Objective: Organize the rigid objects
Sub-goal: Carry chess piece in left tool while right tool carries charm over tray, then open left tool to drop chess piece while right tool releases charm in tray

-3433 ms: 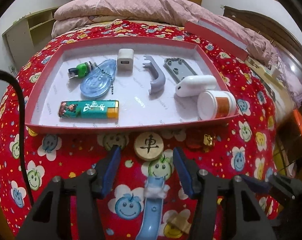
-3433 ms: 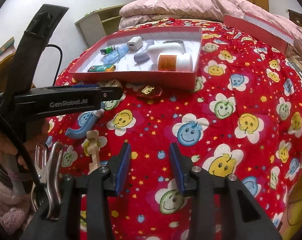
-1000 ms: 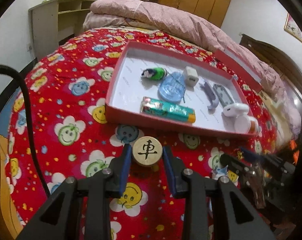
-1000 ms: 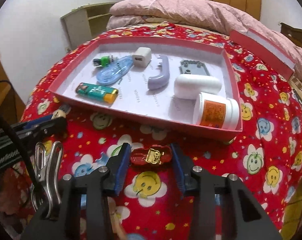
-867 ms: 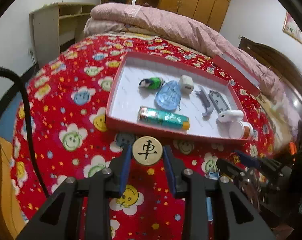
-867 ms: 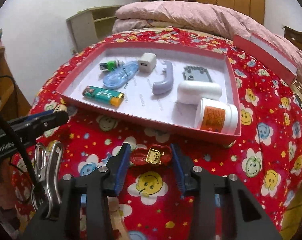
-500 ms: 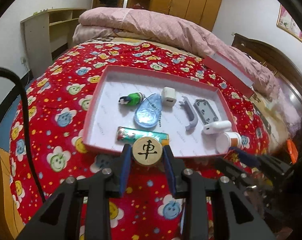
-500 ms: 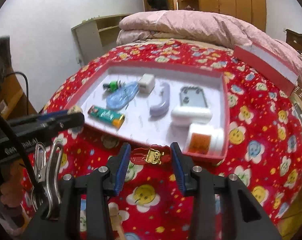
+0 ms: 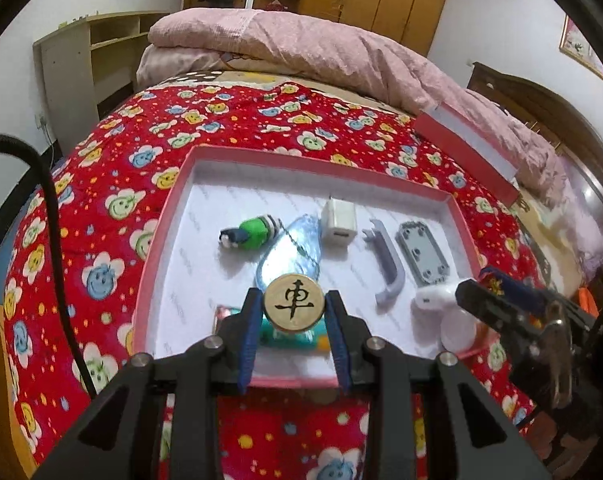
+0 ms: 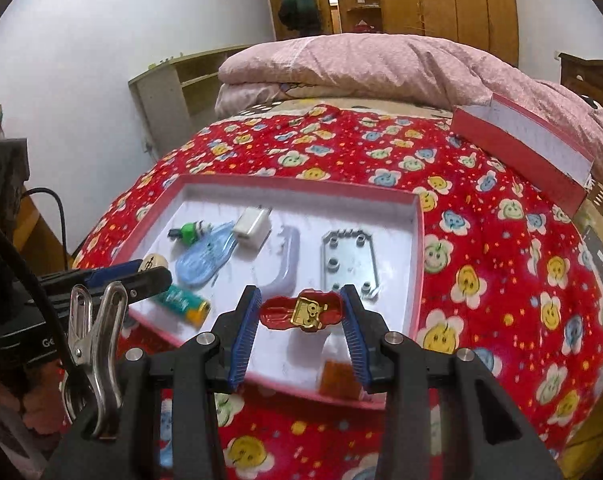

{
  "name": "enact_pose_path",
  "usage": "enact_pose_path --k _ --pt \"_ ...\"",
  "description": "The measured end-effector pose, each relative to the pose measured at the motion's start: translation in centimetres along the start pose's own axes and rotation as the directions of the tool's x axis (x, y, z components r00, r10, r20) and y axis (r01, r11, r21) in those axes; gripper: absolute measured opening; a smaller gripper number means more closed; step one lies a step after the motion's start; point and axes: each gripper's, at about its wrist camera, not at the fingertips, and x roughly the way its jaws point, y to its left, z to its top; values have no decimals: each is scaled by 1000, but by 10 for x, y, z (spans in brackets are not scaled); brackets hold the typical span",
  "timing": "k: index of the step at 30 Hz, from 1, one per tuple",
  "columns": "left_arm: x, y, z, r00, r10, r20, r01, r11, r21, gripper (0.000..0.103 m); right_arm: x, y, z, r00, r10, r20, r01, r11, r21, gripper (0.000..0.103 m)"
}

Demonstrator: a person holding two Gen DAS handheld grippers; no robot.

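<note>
My left gripper [image 9: 293, 305] is shut on a round wooden chess piece [image 9: 293, 303] with a black character, held above the front of the red tray [image 9: 157, 240]. My right gripper [image 10: 300, 314] is shut on a red and gold clip [image 10: 301, 312], held above the tray's [image 10: 418, 240] front right part. In the tray lie a green figure [image 9: 249, 233], a blue transparent case [image 9: 289, 252], a white charger [image 9: 338, 224], a lilac handle [image 9: 387, 268], a grey plate [image 9: 421, 254], a white earbud case [image 9: 433, 300] and a teal lighter [image 10: 183, 300]. The left gripper also shows in the right wrist view [image 10: 141, 270].
The tray sits on a red smiley-flower bedspread [image 9: 101, 208]. The tray's lid [image 9: 465, 156] leans at the back right against a pink duvet [image 9: 301, 44]. A white pill bottle [image 9: 459, 328] lies at the tray's front right. A shelf unit [image 9: 81, 60] stands at the left wall.
Both grippers closed on their objects on the bedspread, lifted them and carried them forward; they now hang over the tray instead of in front of it.
</note>
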Motion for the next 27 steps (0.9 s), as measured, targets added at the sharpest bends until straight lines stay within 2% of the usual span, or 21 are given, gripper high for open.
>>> enact_pose_path --k 9,15,17,22,27 --pt "28 -5 11 999 26 -21 -26 1000 15 33 25 -17 7 1000 16 -21 -15 999 28 42" --pt "33 -10 10 999 33 -8 -32 999 42 33 38 -24 6 999 29 -29 -27 998 55 42" --pt "31 -11 11 1000 18 -17 -18 999 42 35 37 -24 7 999 32 -30 -30 998 56 42" --pt "24 -15 12 999 46 -10 -45 998 45 45 27 -21 9 999 46 -16 -45 998 46 46" --pt "13 -15 10 998 57 -5 -57 998 41 46 7 -13 11 998 58 18 -59 998 14 49"
